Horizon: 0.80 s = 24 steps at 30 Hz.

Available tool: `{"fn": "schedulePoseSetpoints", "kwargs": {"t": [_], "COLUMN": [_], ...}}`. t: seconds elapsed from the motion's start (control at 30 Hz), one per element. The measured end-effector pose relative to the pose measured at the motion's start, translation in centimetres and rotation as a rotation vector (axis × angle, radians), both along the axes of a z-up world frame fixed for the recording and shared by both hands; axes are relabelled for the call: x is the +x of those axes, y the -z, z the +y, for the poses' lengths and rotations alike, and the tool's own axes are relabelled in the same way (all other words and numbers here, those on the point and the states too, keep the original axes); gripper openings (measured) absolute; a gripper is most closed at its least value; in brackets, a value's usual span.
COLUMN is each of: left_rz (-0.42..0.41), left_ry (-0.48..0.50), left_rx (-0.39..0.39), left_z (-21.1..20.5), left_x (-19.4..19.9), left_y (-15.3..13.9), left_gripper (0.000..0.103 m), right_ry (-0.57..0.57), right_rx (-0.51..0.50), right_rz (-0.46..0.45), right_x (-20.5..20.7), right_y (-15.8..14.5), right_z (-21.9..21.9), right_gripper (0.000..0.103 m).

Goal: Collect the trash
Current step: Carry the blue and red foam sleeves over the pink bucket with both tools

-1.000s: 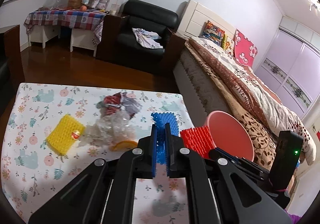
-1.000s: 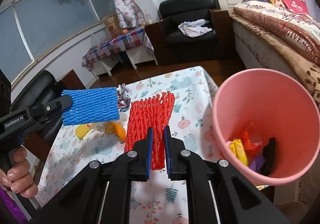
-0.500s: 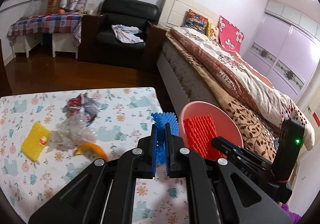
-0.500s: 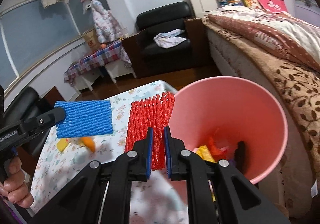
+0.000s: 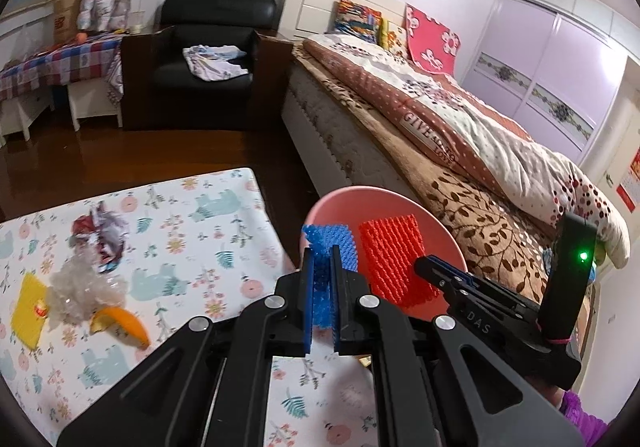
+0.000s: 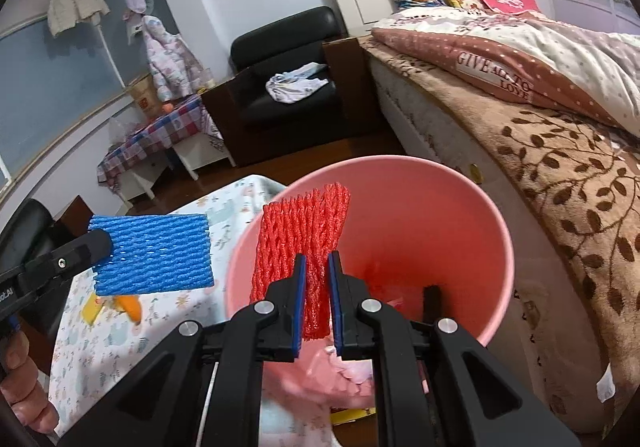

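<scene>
My left gripper (image 5: 321, 259) is shut on a blue foam net (image 5: 334, 247), held at the near rim of the pink bin (image 5: 436, 223); it also shows in the right wrist view (image 6: 154, 259), still over the table. My right gripper (image 6: 317, 267) is shut on a red foam net (image 6: 304, 231), held over the mouth of the pink bin (image 6: 440, 215); the net also shows in the left wrist view (image 5: 394, 259). On the table lie a yellow foam net (image 5: 26, 309), a clear plastic wrap (image 5: 78, 289), an orange peel (image 5: 120, 325) and a crumpled wrapper (image 5: 100, 233).
The floral tablecloth table (image 5: 200, 231) ends just left of the bin. A bed (image 5: 460, 135) runs along the right. A black armchair (image 5: 208, 47) and a checked side table (image 5: 52, 63) stand at the back. The bin holds some trash (image 6: 384, 295).
Both grippers moved right, off the table toward the pink bin. The red net is now over the bin mouth and the blue net is at its rim.
</scene>
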<state>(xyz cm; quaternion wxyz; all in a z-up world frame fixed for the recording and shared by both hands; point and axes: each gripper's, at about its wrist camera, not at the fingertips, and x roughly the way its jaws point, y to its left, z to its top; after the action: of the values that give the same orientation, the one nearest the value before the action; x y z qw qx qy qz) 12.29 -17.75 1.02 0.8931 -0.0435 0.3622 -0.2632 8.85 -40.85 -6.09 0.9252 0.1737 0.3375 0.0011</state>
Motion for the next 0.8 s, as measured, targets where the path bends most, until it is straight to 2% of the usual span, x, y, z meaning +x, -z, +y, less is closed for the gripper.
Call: {"fn": "schedulePoseSetpoints", "kwargs": {"t": [0.37, 0.8], "left_rz": [0.005, 0.026], "left_ry": [0.085, 0.115], "left_rx": [0.058, 0.072], "left_z": [-4.4, -6.2], "left_x": [0.7, 0.9], "left_y": [1.7, 2.8], "left_gripper": [0.006, 0.006], "right_ry": [0.042, 0.05], "right_rx": [-0.001, 0.017], "right_rz": [0.024, 0.037], "right_x": [0.5, 0.7], "right_y": [1.2, 1.9], "right_z": [-1.8, -2.5], "right_gripper": [0.011, 0.012]}}
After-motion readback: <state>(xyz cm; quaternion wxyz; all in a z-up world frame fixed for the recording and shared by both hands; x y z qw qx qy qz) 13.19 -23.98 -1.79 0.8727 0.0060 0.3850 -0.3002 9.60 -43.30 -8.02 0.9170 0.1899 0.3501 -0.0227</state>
